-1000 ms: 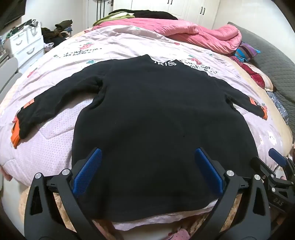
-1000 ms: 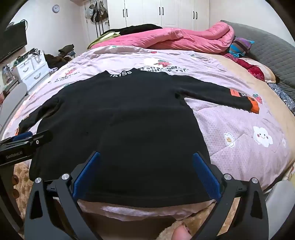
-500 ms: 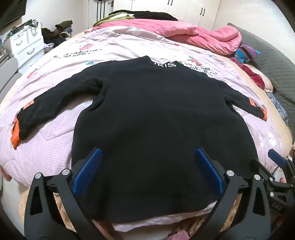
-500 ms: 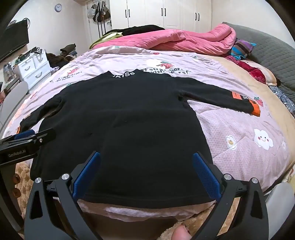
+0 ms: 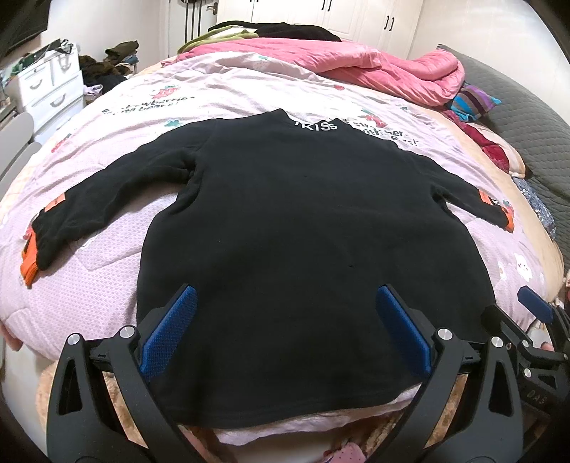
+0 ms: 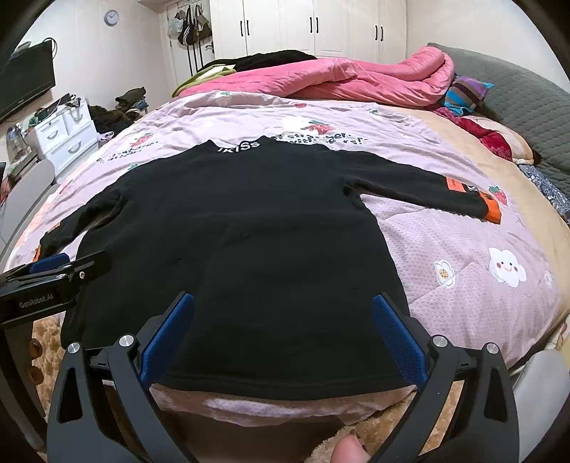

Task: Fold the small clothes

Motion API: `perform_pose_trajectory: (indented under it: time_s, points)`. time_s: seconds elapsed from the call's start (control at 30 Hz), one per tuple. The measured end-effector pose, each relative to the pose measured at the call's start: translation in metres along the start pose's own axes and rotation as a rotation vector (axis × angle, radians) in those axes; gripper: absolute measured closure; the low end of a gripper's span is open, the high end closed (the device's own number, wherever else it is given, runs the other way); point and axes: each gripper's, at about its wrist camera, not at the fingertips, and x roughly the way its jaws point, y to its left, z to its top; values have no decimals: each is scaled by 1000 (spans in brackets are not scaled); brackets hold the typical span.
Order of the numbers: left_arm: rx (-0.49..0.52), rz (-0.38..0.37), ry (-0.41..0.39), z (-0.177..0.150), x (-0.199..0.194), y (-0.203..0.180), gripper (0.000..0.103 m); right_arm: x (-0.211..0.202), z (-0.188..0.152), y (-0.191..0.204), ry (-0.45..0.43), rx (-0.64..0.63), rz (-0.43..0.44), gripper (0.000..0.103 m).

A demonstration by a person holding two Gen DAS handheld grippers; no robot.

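A small black sweater (image 5: 302,231) (image 6: 256,242) lies flat on the bed with both sleeves spread out, white letters at the collar and orange cuffs (image 5: 28,260) (image 6: 493,208). My left gripper (image 5: 285,302) hovers open over the lower hem, its blue pads wide apart and holding nothing. My right gripper (image 6: 283,310) is open too, above the hem a little further right. Each gripper shows at the edge of the other's view: the right gripper's fingers (image 5: 534,310) and the left gripper's fingers (image 6: 53,270).
A lilac quilt (image 5: 107,277) (image 6: 463,249) covers the bed, with a rumpled pink duvet (image 5: 356,64) and pillows (image 6: 466,94) at the far end. White drawers (image 5: 46,85) stand at the left, wardrobes (image 6: 313,25) at the back. A fingertip (image 6: 351,450) shows at the bottom.
Both grippers have drawn back slightly and risen, so more of the room shows in the right wrist view. The sweater has not moved.
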Motion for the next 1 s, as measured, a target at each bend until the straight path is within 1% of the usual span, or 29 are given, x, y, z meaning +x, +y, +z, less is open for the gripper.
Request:
perform_pose_trajectory:
  time_s: [1.0]
  points:
    - [-3,-5,-15,-1,-7,3,8,-6,2,5,-10,-16,4,4]
